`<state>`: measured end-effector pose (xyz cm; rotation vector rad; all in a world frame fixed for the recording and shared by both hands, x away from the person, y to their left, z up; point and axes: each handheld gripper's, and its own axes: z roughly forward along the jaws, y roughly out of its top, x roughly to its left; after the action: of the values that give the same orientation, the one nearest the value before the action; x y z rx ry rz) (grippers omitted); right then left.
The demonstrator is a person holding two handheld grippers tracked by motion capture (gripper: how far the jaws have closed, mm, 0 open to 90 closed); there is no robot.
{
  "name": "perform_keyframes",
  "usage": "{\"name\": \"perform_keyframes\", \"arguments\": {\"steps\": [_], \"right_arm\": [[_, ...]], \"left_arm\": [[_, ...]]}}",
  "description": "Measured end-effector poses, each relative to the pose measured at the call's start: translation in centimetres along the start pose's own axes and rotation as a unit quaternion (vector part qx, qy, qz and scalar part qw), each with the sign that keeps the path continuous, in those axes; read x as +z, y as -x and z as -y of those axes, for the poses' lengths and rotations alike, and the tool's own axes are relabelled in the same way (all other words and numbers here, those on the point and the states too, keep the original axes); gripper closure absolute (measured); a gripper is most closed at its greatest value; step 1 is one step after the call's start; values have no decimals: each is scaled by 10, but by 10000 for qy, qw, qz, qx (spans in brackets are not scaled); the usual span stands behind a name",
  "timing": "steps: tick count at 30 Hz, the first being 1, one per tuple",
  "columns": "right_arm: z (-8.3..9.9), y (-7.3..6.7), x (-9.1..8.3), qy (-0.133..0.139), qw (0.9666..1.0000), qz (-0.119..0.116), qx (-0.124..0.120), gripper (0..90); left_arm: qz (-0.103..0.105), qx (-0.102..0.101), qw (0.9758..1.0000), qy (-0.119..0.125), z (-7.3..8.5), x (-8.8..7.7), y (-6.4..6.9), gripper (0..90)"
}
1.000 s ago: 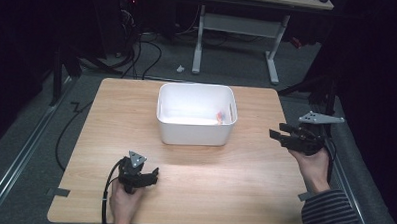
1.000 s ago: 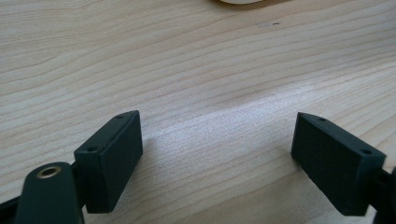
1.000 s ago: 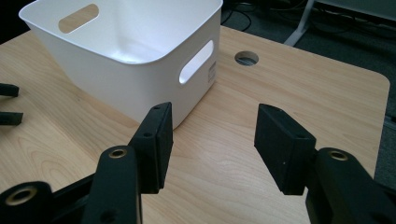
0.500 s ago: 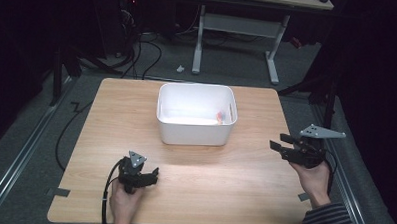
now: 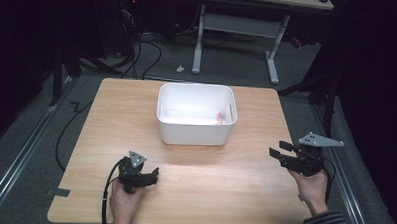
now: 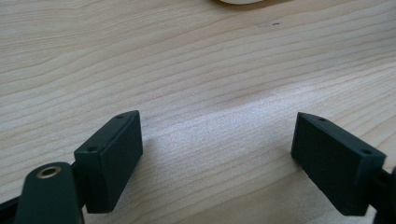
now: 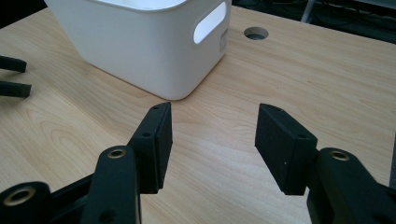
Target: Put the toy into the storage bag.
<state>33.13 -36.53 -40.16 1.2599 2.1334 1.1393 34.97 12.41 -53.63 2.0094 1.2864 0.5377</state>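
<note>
From the high view, a white bin [image 5: 196, 114] sits mid-table [image 5: 224, 183] with something small and pinkish inside, too small to identify; the left gripper [image 5: 153, 176] rests near the front edge and the right gripper [image 5: 280, 149] hovers at the right edge, jaws parted. Left gripper view: jaws wide apart over bare wood, holding nothing, the bin cut off at the top. Right gripper view: jaws spread and empty, aimed at the bin's [image 7: 154, 44] corner, its top cropped.

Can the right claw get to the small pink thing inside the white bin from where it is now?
Probably yes. The right claw is open and holds nothing, and bare table lies between it and the white bin. The bin has no lid, so the pink thing looks reachable from above, over the wall.
</note>
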Motion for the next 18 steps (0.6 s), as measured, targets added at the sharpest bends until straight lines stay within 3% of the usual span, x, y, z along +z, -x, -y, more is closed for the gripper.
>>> {"name": "perform_keyframes", "arguments": {"steps": [18], "right_arm": [[22, -13, 9, -55, 9999, -80, 42, 475]], "left_arm": [[-1, 3, 10000, -2, 0, 0, 0, 169]]}}
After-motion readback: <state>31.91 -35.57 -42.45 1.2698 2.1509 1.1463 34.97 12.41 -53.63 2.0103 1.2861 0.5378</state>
